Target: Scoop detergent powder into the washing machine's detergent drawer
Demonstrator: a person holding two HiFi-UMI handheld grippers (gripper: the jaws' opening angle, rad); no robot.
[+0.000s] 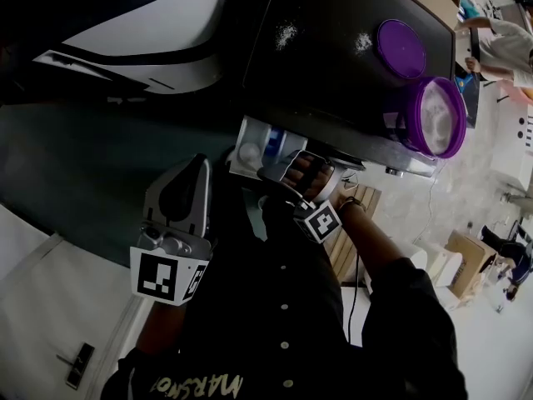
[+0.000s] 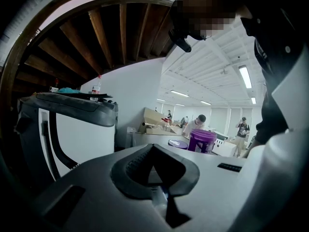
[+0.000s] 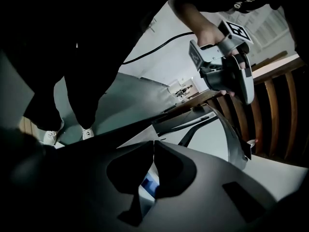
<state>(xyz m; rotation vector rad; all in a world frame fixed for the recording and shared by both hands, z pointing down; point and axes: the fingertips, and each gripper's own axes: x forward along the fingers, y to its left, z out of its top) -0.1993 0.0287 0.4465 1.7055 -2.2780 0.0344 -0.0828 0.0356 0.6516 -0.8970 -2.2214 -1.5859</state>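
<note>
The white detergent drawer [image 1: 250,144], with a blue compartment, stands pulled out of the dark washing machine [image 1: 333,73]. On the machine's top sit a purple tub of powder [image 1: 433,117] and its purple lid [image 1: 400,48]; both also show far off as the tub [image 2: 202,140] and the lid [image 2: 177,143]. My right gripper [image 1: 271,173] hangs just in front of the drawer, jaws closed tip to tip [image 3: 153,143], and a white and blue piece of the drawer [image 3: 147,182] shows behind them. My left gripper [image 1: 193,167] is held lower left of the drawer, jaws together [image 2: 153,146], nothing between them.
Spilled powder patches [image 1: 286,33] lie on the machine's top. A white and black appliance [image 1: 166,32] stands to the left of the machine. Cardboard boxes [image 1: 470,257] and people [image 1: 500,44] are at the right. A cable [image 1: 354,290] hangs beside my arm.
</note>
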